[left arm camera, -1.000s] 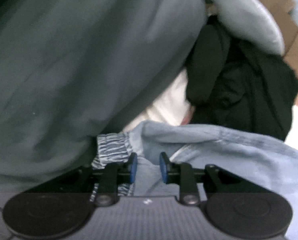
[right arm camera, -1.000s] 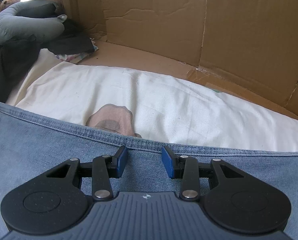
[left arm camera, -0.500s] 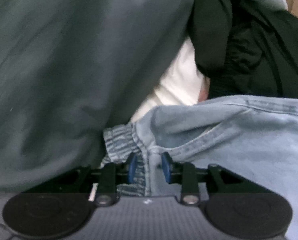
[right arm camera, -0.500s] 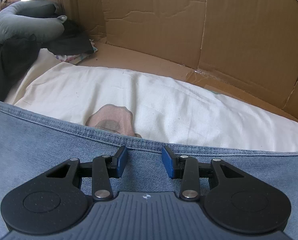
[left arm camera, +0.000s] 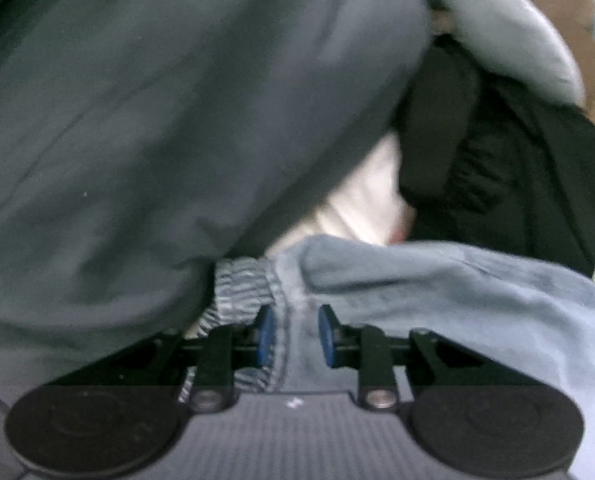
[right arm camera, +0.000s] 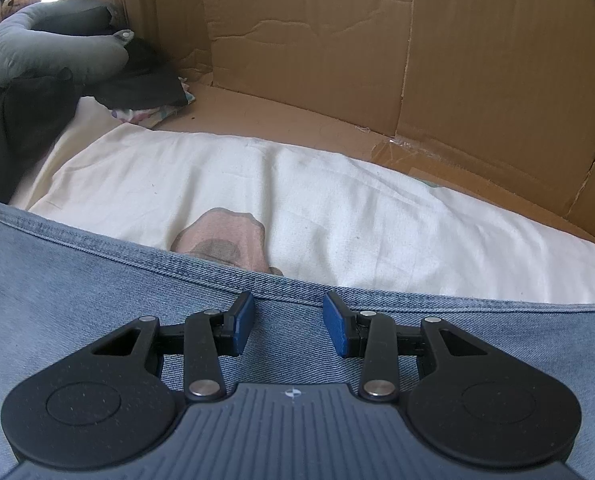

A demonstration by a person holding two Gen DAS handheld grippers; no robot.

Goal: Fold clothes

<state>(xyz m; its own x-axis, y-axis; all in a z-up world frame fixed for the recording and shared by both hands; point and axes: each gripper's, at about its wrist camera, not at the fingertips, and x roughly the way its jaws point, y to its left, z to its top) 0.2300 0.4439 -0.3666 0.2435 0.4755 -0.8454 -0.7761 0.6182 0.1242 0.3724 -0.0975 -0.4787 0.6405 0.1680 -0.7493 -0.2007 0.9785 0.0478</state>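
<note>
I have the denim garment spread across the white sheet inside the cardboard enclosure; it fills the lower part of both wrist views, and its stitched edge runs across the right view just ahead of my right claw. In the left view a large grey-green cloth looms over most of the frame, and I cannot tell what it belongs to. A black garment sits heaped beyond the denim, with a grey neck pillow lying on it at the far left of the right view.

I judge I am at the gripping stage of a fold, taking hold of one end of the denim before lifting it over.

My left claw is narrow and closing, with the seam beside the gathered elastic waistband between its blue pads; the view is blurred, so I cannot say the pads are pressing yet. My right claw stands partly open over flat denim, gripping nothing I can see.

Next I need the left grip seated firmly, the right claw to pinch the edge in front of it, then both to lift together so the cloth stays level.
</note>
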